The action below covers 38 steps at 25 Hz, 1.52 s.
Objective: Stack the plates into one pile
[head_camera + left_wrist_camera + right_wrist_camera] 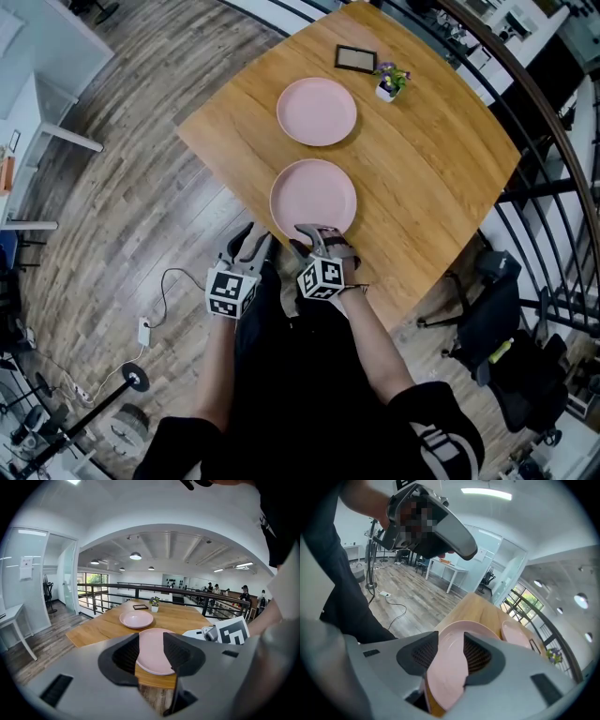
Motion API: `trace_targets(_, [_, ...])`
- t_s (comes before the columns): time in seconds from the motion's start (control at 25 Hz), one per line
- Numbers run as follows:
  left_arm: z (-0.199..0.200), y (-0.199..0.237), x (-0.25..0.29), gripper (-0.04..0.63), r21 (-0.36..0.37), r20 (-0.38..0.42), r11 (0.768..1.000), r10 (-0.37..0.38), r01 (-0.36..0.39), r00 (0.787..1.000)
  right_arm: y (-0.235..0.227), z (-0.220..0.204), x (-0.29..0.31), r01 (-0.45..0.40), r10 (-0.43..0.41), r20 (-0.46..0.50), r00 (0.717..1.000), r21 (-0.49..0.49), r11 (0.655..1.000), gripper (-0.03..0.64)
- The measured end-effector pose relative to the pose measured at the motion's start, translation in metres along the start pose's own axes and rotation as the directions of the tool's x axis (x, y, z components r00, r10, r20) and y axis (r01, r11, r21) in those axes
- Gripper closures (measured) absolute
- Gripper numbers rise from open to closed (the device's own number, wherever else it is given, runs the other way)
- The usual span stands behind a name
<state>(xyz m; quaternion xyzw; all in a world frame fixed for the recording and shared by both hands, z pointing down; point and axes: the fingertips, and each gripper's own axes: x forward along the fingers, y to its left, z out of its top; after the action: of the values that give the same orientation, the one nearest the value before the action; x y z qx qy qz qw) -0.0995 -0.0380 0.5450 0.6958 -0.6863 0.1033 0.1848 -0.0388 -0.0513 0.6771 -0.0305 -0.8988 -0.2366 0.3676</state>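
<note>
Two pink plates on a wooden table, not stacked: far plate lies flat toward the middle, near plate sits at the table edge closest to the person, and the two are apart with bare wood between them. Right gripper is at the near plate's closest rim. In the right gripper view its jaws are closed on that rim, one pad on the upper face and one under it, with the plate filling the gap between the pads and the far plate visible behind. Can't tell from the head view if the near plate is off the wood or still resting on it. Left gripper is just beside the right one, off the table edge to the left of the near plate and not touching it. Left gripper view shows its jaws open with nothing between them, looking across at the near plate and the far plate. A small picture frame and a potted plant sit at the far side of the table, beyond the far plate
</note>
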Motion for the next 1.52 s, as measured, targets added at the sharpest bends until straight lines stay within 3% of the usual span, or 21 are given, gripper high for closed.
trace_targets(0.16, [0.004, 0.018, 0.006, 0.425, 0.001, 0.001, 1.0, -0.018, 0.018, 1.0, -0.018, 0.006, 0.009, 0.024, -0.024, -0.016, 1.0, 0.01, 1.0, 0.436])
trace_targets(0.52, [0.028, 0.074, 0.027, 0.425, 0.05, 0.014, 0.991, -0.123, 0.123, 0.992, -0.073, 0.013, 0.044, 0.155, -0.136, -0.119, 0.983, 0.159, 0.975, 0.44])
trace_targets(1.2, [0.053, 0.157, 0.067, 0.425, 0.115, -0.016, 0.94, -0.321, 0.321, 0.947, -0.154, 0.021, 0.081, 0.392, -0.313, -0.297, 0.902, 0.261, 0.882, 0.451])
trace_targets(1.52, [0.067, 0.173, 0.089, 0.425, 0.119, -0.01, 0.935, -0.336, 0.334, 0.942, -0.18, 0.007, 0.094, 0.427, -0.331, -0.332, 0.883, 0.279, 0.86, 0.454])
